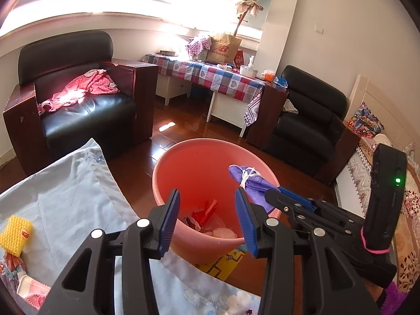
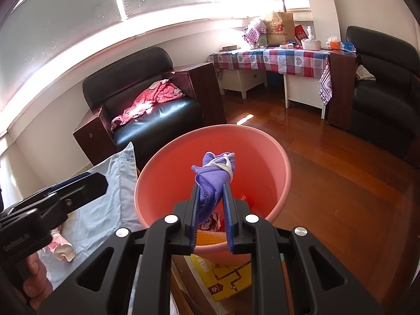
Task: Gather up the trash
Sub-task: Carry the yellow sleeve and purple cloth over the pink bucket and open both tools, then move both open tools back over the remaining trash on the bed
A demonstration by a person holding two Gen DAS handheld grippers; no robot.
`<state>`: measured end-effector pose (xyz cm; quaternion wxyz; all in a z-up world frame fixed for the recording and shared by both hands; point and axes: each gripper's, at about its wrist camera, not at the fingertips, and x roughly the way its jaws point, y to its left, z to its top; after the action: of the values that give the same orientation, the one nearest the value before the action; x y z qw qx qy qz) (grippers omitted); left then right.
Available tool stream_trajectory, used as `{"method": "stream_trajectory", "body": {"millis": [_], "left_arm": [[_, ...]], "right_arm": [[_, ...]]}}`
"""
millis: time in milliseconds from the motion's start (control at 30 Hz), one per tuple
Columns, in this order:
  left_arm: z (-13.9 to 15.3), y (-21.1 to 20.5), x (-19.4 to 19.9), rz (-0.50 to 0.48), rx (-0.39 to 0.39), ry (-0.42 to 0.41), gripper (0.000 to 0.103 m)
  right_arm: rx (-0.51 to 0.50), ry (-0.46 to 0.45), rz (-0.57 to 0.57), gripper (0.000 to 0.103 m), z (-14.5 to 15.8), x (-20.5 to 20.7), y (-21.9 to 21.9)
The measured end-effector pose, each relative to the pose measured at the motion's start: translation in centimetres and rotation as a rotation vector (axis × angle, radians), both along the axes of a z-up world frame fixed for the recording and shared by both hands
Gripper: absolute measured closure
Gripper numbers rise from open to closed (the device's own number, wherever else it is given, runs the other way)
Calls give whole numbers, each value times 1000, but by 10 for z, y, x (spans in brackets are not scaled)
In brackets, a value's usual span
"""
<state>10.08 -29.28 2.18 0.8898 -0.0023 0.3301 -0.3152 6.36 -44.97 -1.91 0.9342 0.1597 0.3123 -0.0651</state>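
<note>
A salmon-pink bin (image 1: 183, 168) (image 2: 168, 181) stands on the wood floor just beyond a surface covered by a light blue cloth (image 1: 73, 191). My left gripper (image 1: 207, 197) hangs open over the bin's near rim with nothing between its blue pads. My right gripper (image 2: 212, 186) is shut on a crumpled purple face mask (image 2: 214, 174) (image 1: 249, 179) with white straps, held above the bin's mouth. A red wrapper (image 1: 207, 208) and white tissue (image 1: 223, 232) lie in the bin. On the cloth lie a yellow foam net (image 1: 15, 233) and a pink paper cup (image 1: 34, 291).
A yellow box (image 2: 225, 278) lies on the floor under the bin's near side. Two black armchairs (image 1: 84, 110) (image 1: 309, 120) flank a table with a checked cloth (image 1: 210, 73). A patterned bed (image 1: 409, 210) is at the right edge.
</note>
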Motion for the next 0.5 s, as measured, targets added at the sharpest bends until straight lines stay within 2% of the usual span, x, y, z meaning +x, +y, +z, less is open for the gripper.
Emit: {"method": "stream_trajectory", "body": {"millis": [133,367,400,467,500], "left_arm": [[4,7,-5,5,-10,-2,59],[9,21,-13,21,-31,-2,59],[10,23,-14,26,-33,-1,58],[10,28,-16,35,-35,2,56],[10,32,-18,41,-35,3,56]], "right_arm": [[24,17,-7,84,-1,3,-3],[8,23,18,82,2,3,7],[4,20,23,81,2,2,10],[-3,11,32,70,5,0,15],[-7,4,38,70,7,0,19]]}}
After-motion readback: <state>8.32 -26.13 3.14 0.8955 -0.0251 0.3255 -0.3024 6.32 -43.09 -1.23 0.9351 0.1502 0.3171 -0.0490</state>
